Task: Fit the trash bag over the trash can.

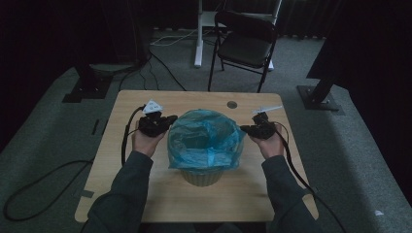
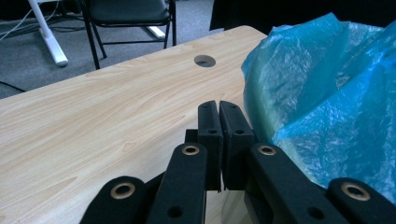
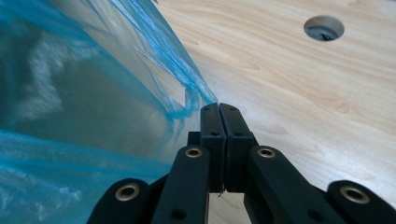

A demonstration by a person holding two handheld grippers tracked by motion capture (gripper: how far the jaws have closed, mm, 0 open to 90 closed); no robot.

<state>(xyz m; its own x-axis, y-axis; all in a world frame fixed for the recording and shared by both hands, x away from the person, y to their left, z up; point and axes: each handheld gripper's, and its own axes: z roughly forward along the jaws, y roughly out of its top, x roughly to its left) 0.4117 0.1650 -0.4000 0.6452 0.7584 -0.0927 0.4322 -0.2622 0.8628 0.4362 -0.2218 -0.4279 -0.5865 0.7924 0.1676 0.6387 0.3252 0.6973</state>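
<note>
Two grippers stand on either side of a small bin on the wooden tabletop point(image 1: 145, 194), each held in one hand of a person whose grey sleeves come in from the bottom of the high view. The bin point(image 1: 200, 177) is pale and ribbed and stands near the middle of the tabletop; a blue plastic bag point(image 1: 206, 138) lines it, its mouth is open upward, and its edge hangs down over the rim.

The left gripper point(image 1: 167, 120) is just beside the left side of the bag. In the left gripper view its jaws are pressed together with nothing visible between them – the blue film point(image 2: 327, 107) rises close at the right of the jaws, and whether it touches them one cannot tell.

The right gripper point(image 1: 244, 129) is at the right edge of the bag. In the right gripper view its jaws are also closed, and a fold of the blue bag edge point(image 3: 191, 100) comes down to the jaw tips; it seems pinched there, but how much film is caught is hard to see.

A round cable hole point(image 1: 231, 104) lies in the tabletop behind the bag. Beyond the tabletop a black folding chair point(image 1: 245, 43) stands on the grey carpet.
</note>
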